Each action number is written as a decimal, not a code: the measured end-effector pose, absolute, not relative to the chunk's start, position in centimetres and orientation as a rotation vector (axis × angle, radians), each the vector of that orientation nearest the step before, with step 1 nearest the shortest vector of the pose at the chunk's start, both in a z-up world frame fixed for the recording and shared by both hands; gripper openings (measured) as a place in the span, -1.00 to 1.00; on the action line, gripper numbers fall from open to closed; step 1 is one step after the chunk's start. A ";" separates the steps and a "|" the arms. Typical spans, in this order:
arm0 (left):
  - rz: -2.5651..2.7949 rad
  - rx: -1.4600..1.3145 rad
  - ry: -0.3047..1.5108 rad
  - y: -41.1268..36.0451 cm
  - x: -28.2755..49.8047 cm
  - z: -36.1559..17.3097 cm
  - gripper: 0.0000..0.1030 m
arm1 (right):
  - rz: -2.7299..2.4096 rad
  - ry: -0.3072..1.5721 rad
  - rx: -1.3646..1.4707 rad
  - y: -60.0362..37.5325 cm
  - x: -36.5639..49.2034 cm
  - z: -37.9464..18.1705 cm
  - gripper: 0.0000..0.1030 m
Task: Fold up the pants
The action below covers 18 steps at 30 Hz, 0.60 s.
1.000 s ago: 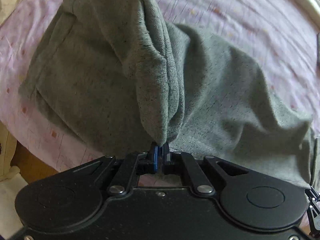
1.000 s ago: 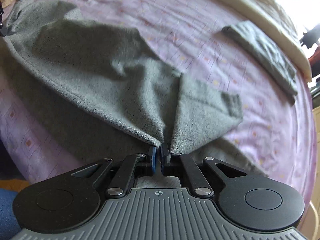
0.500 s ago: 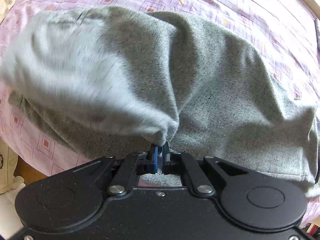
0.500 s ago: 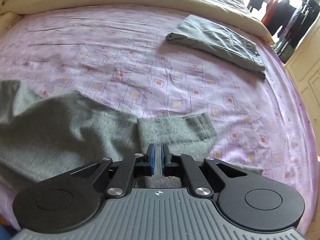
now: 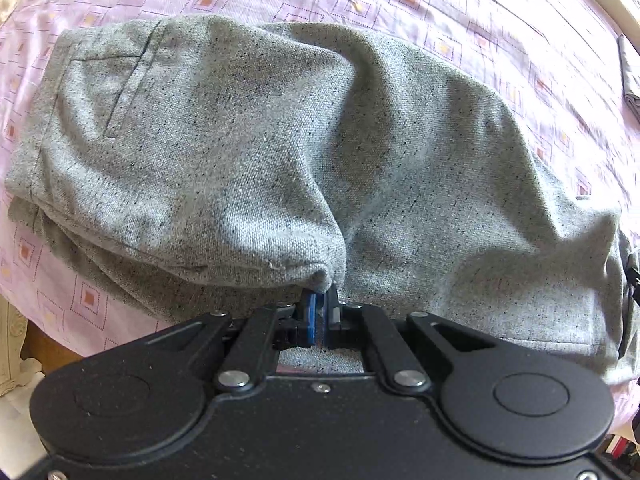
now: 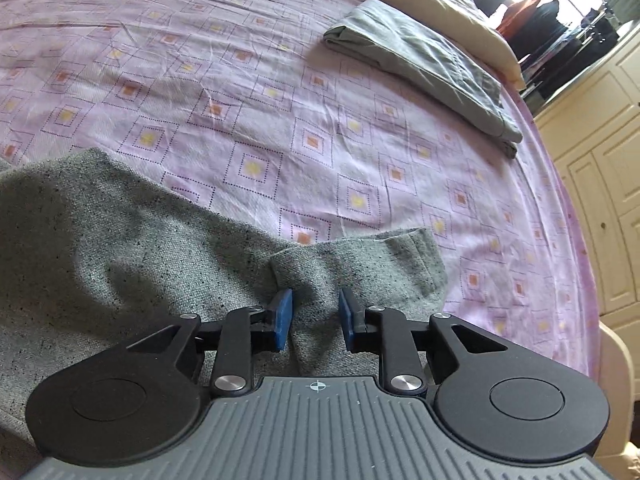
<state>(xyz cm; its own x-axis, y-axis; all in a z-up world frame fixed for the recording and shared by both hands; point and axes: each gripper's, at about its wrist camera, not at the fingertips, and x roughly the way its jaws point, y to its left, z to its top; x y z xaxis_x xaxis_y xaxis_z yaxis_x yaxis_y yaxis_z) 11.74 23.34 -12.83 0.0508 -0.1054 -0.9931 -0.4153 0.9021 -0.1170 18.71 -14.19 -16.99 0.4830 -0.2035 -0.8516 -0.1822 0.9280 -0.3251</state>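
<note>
Grey pants [image 5: 280, 152] are spread in a doubled-over heap on a bed covered by a lilac patterned sheet [image 6: 280, 92]. A bunched fold of the cloth is pinched in the left claw [image 5: 319, 312], its blue pads nearly together. The right claw [image 6: 314, 316] is held wide apart above a hem [image 6: 384, 264]. A folded olive garment [image 6: 420, 64] is seen well apart, near the bed's far edge.

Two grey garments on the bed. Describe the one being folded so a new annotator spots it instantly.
On the pink square-patterned bedsheet, look at the near edge, right in front of both cameras. The speckled grey pants lie there, pinched by the left hand-held gripper. Unlike the smooth folded grey garment by the far edge, they are coarse-woven and black-flecked.
</note>
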 end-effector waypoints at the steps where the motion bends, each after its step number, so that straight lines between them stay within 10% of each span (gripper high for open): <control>1: 0.239 -0.426 1.517 23.5 12.0 -13.1 -0.92 | 0.007 1.042 -0.381 -14.1 18.5 -16.4 -0.53; 11: 0.153 -0.385 1.543 22.9 12.4 -14.5 -0.92 | -0.065 1.117 -0.521 -12.1 19.1 -19.0 -0.44; 14: 0.134 -0.382 1.534 22.9 12.6 -14.3 -0.92 | -0.102 1.125 -0.433 -13.4 19.5 -17.9 -0.87; 18: 0.124 -0.395 1.467 23.5 12.8 -12.4 -0.95 | -0.182 1.093 -0.168 -17.6 20.6 -13.6 -0.88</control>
<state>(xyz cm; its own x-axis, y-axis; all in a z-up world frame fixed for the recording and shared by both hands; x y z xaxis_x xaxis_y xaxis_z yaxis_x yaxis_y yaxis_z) 12.81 23.47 -12.37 0.1101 -0.1564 -0.9815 -0.3193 0.9296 -0.1839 20.64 -17.59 -13.58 0.4480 -0.2286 -0.8643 0.0631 0.9724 -0.2245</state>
